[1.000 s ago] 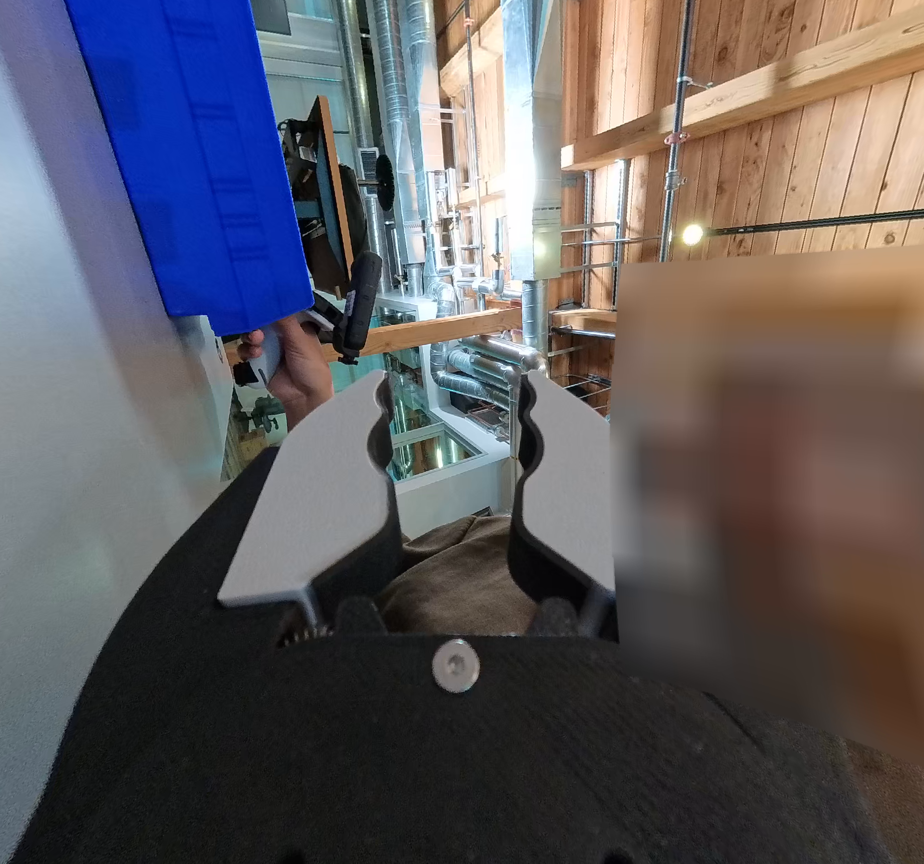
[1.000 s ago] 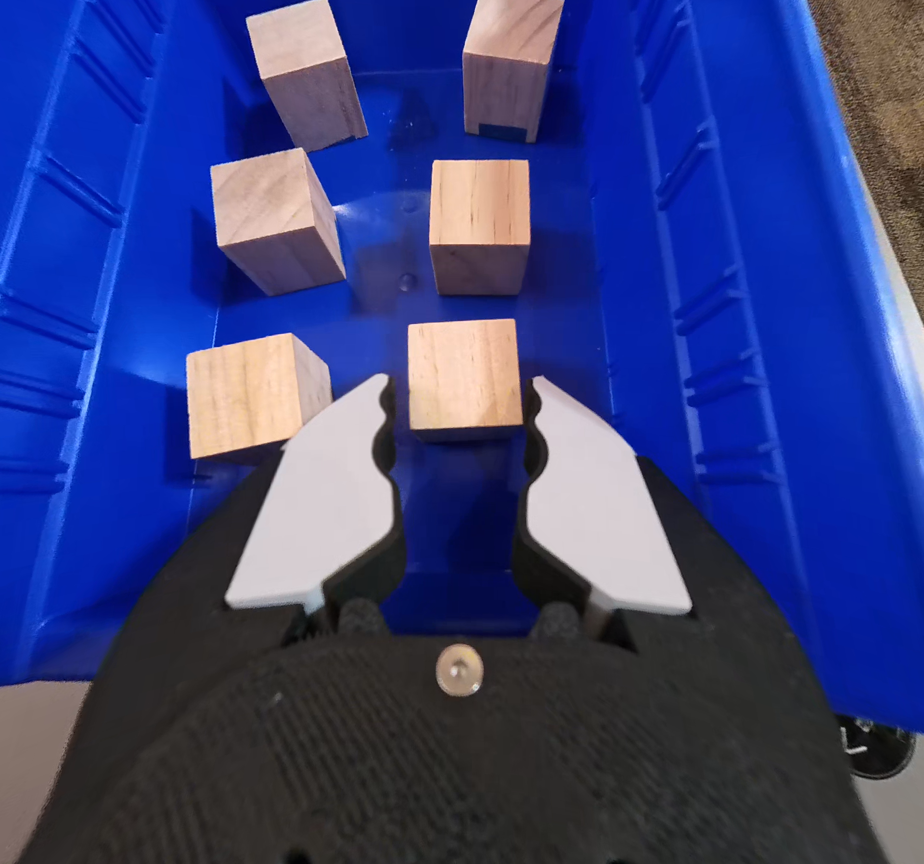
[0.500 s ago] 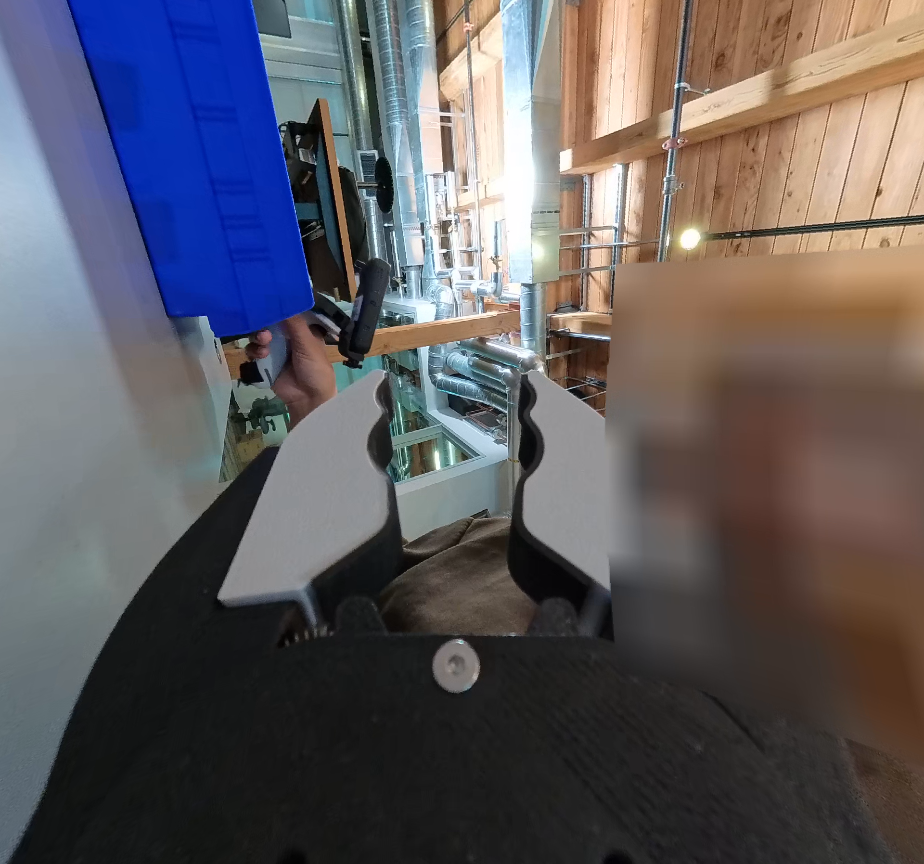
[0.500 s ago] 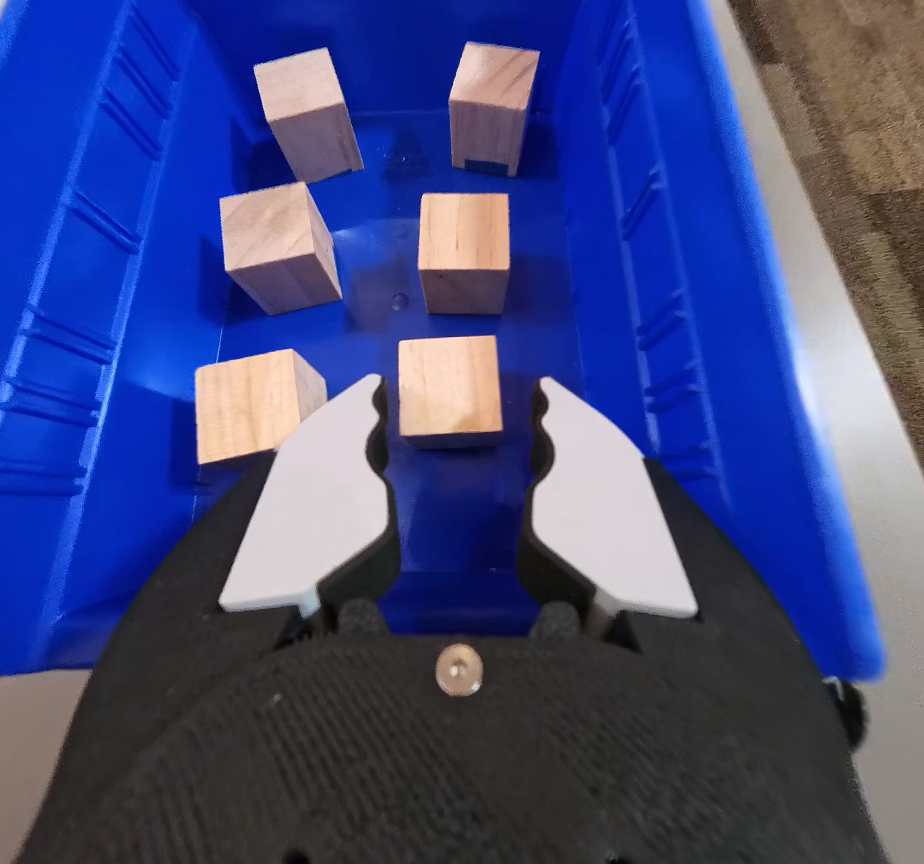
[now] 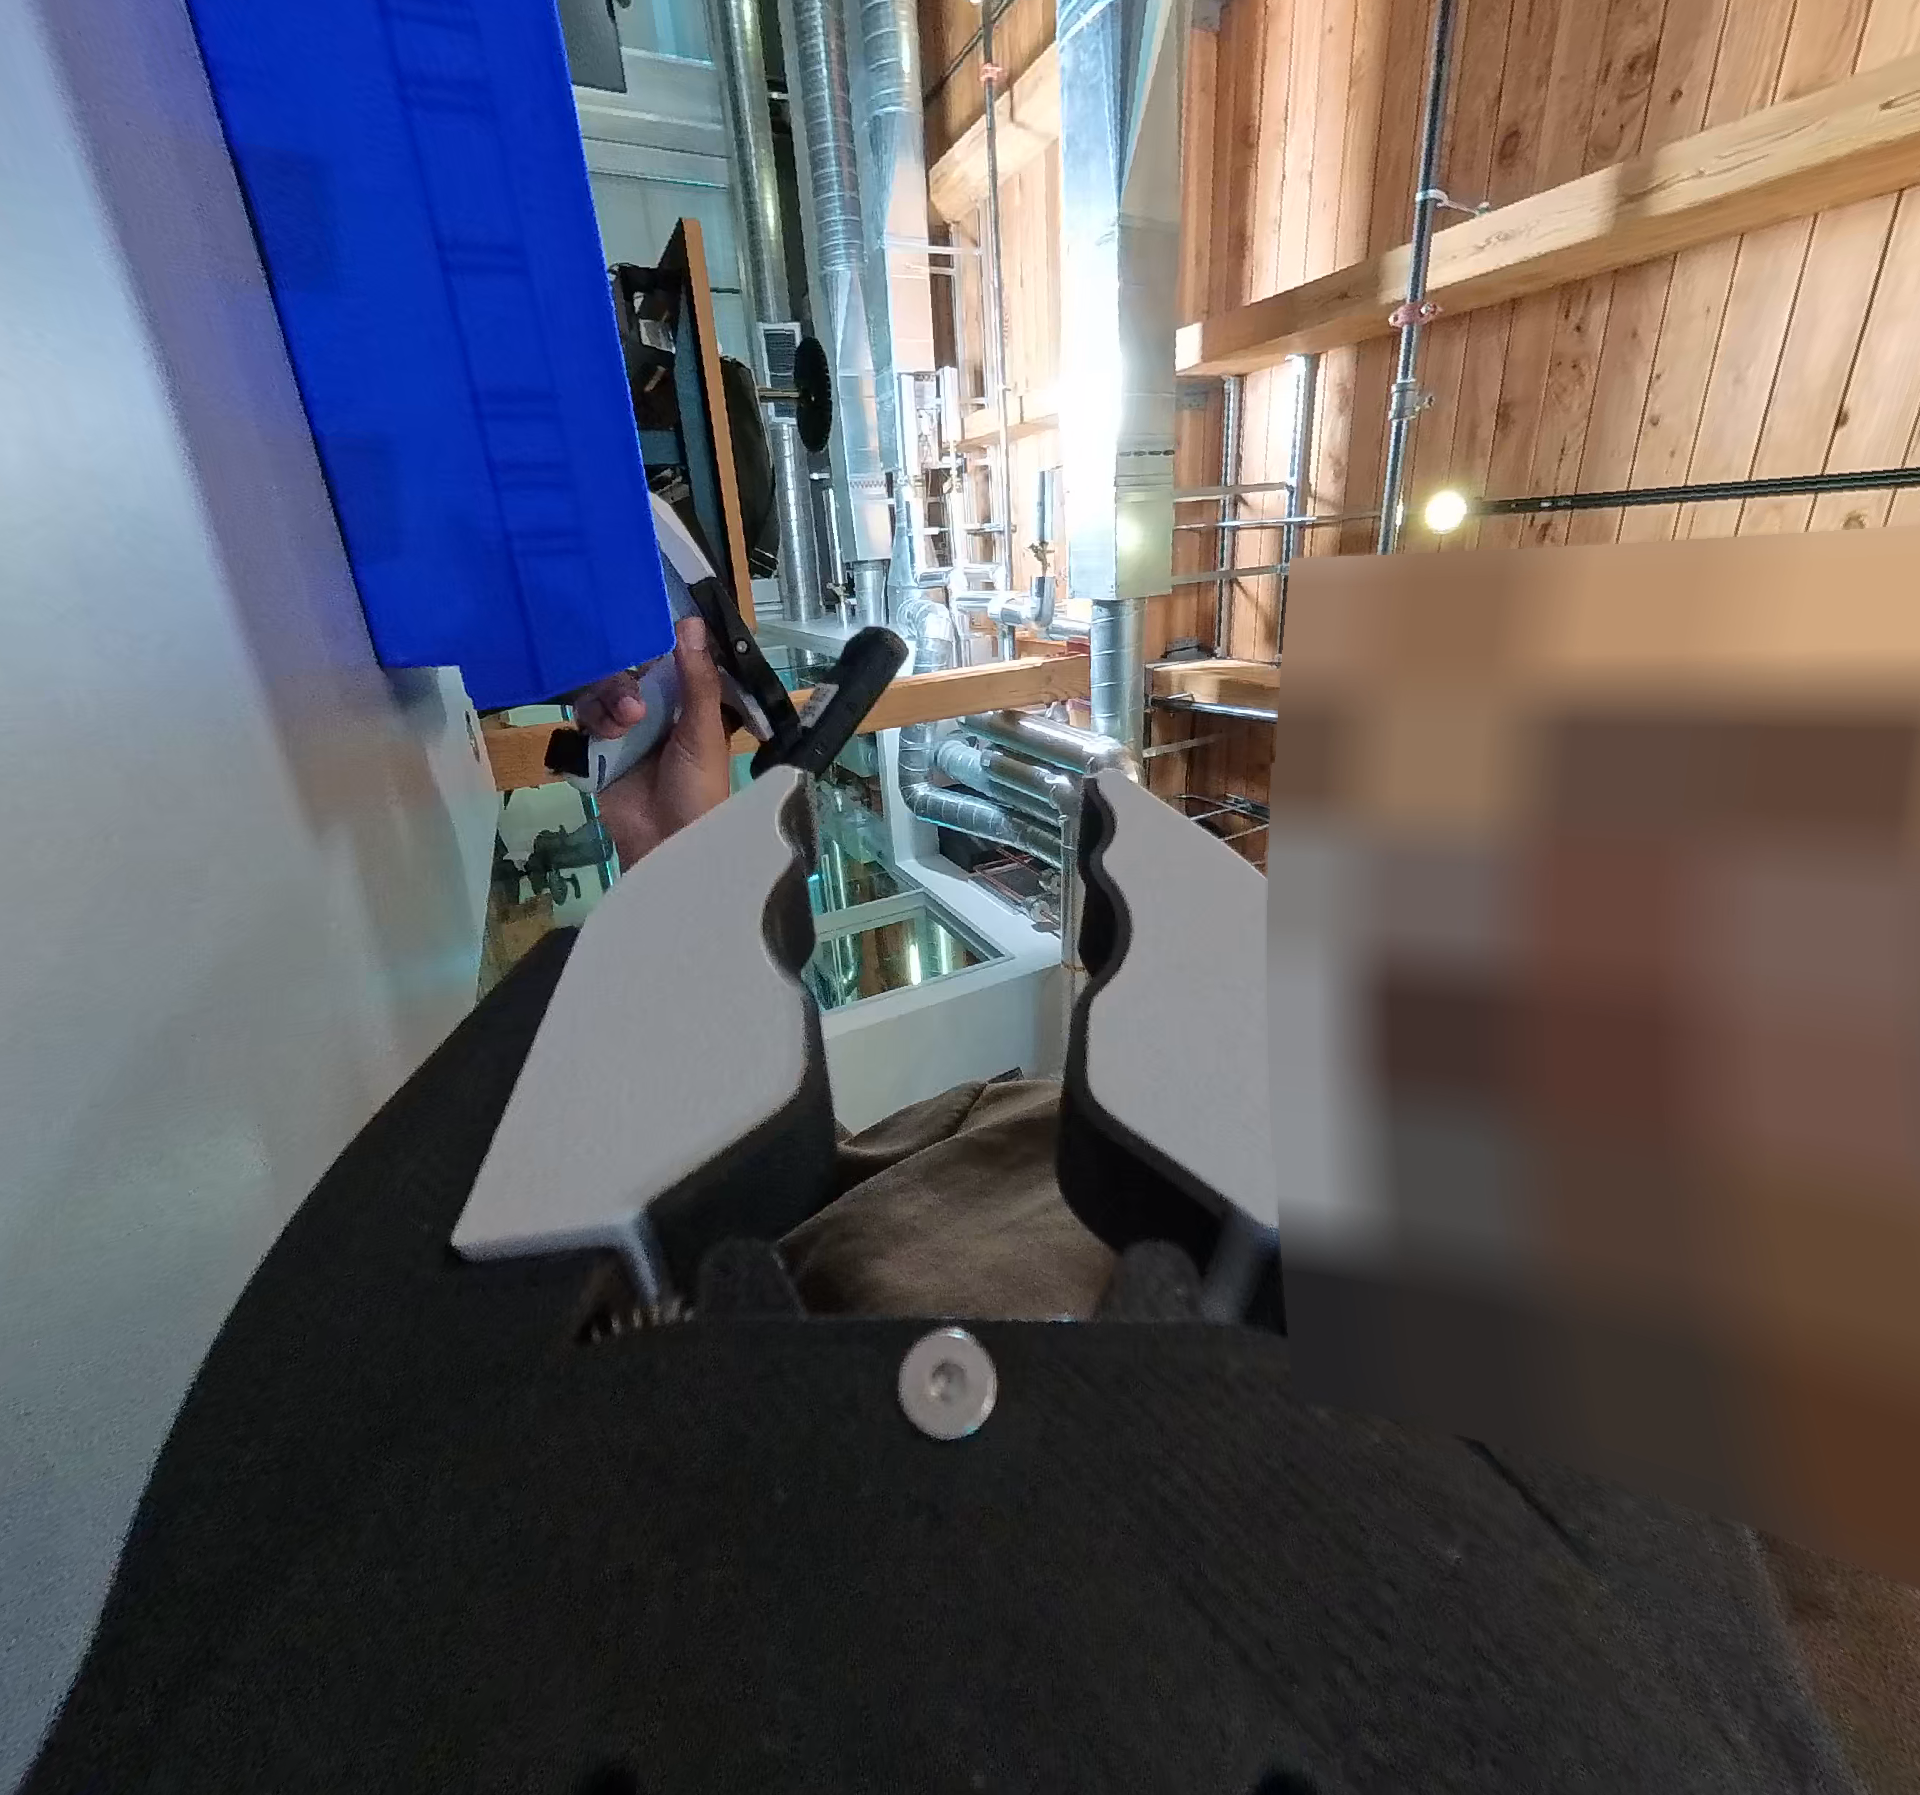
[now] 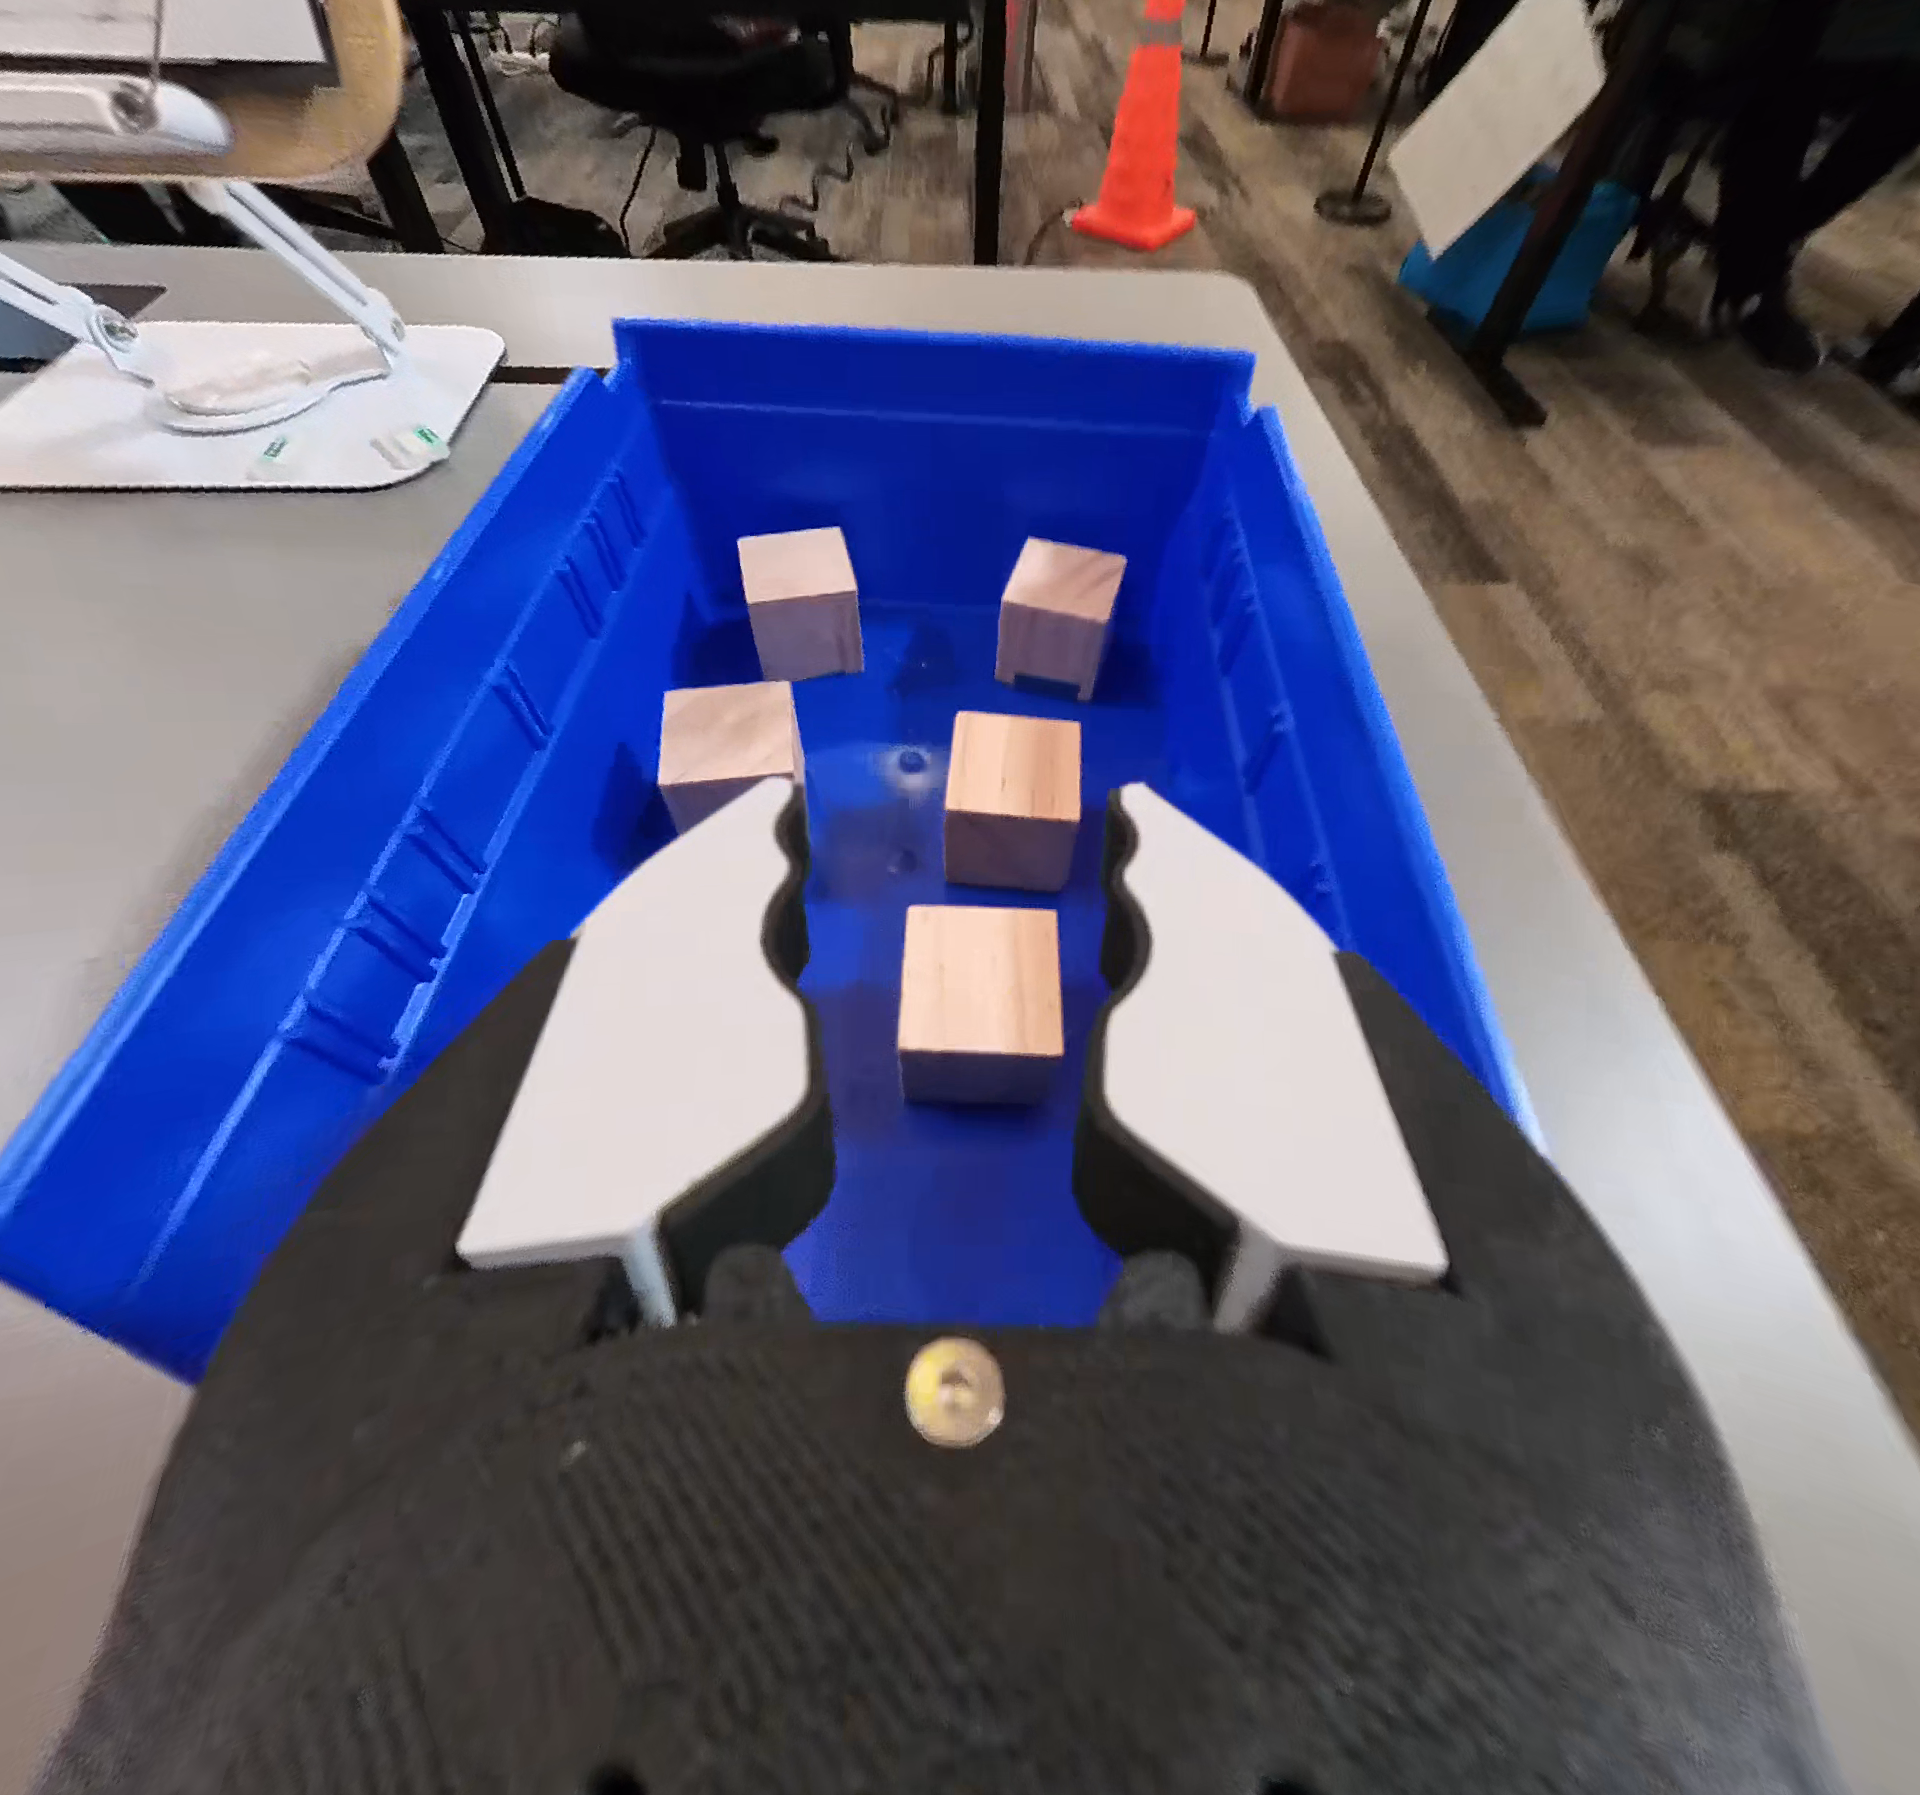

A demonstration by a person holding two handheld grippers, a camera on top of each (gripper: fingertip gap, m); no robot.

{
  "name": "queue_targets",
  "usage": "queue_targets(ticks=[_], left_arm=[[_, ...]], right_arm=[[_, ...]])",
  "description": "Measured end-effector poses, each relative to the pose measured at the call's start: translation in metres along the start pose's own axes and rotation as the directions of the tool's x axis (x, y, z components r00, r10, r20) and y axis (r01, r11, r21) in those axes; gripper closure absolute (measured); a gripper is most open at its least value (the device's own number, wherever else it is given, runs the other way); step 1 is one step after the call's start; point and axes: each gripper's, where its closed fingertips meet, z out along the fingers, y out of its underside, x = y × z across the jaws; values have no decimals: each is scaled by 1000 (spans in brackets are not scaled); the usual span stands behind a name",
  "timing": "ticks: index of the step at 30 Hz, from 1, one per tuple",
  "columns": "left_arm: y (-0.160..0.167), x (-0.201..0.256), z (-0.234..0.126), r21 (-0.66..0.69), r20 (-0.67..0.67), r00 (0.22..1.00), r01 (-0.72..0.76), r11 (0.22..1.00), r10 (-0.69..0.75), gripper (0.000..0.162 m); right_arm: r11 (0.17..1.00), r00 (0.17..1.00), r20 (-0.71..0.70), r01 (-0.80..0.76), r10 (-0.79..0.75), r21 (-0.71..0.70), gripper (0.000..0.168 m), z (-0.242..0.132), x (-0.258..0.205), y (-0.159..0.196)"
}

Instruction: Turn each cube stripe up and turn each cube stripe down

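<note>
Five wooden cubes are visible on the floor of the blue bin (image 6: 436,810), in two rows; any cube behind the left finger is hidden. The nearest cube (image 6: 979,1002) lies in line with the gap of the right gripper (image 6: 954,810), which is released, empty and held above the near end of the bin. No stripe shows on any top face; the far right cube (image 6: 1060,615) has a dark notch at its base. The bin rests on the grey bench (image 6: 187,706), near its right edge.

The left gripper (image 5: 940,795) is released, empty and aimed away from the bin, toward a wooden wall.

Hazards:
- Close spacing: a wide approach may knock a neighbouring cube.
- The steep bin walls restrict wrist rotation during a flip.
- Hidden stripes: orientation may be misjudged.
</note>
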Motion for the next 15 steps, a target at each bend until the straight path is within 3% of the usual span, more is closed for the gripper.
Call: queue_targets(ticks=[2, 6, 12, 15], left_arm=[[-1, -1, 0, 4, 6, 1000, -1, 1000, 1, 114], [-1, -2, 0, -4, 9, 1000, -3, 1000, 3, 114], [11, 4, 4, -62, -31, 999, -23, 998, 21, 130], [18, 6, 6, -85, -15, 998, -66, 994, 65, 134]], right_arm=[[995, 996, -23, 85, -84, 45, 128, -2, -2, -4], [977, 982, -91, 177, -167, 120, 140, -4, 3, -10], [977, 990, -79, 131, -120, 168, 140, -11, 1, -18], [967, 992, -75, 113, -98, 228, 160, -18, -4, -29]])
